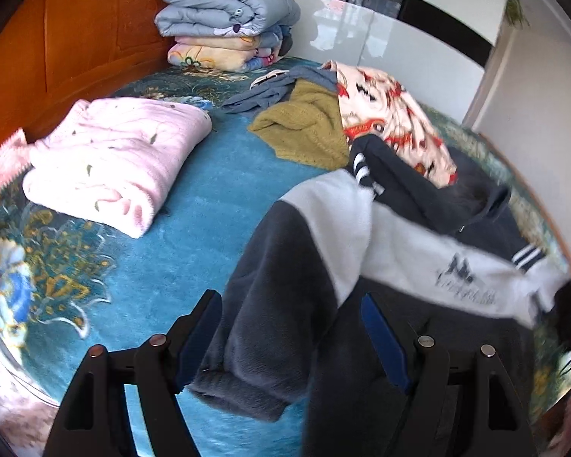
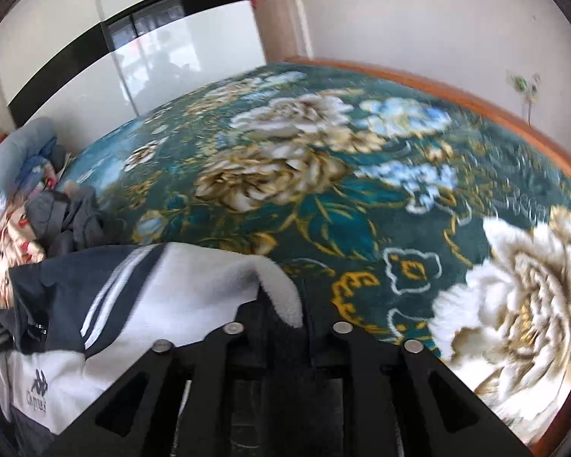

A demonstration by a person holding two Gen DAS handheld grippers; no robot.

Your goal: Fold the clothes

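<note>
A navy and white fleece jacket (image 1: 361, 251) with a chest logo is stretched above the bed. My left gripper (image 1: 291, 327) is open, with the jacket's dark sleeve (image 1: 262, 304) hanging between its blue-padded fingers (image 1: 384, 339). In the right wrist view the same jacket (image 2: 141, 304) fills the lower left. My right gripper (image 2: 285, 304) is shut on the jacket's white fleece edge (image 2: 281, 289).
The bed is covered by a teal floral blanket (image 2: 323, 175). A folded pink blanket (image 1: 118, 160) lies on the left. Folded quilts (image 1: 224, 19) are stacked by the orange headboard (image 1: 76, 49). Loose clothes (image 1: 342, 114) lie piled behind the jacket. A wooden bed rail (image 2: 476, 103) runs on the right.
</note>
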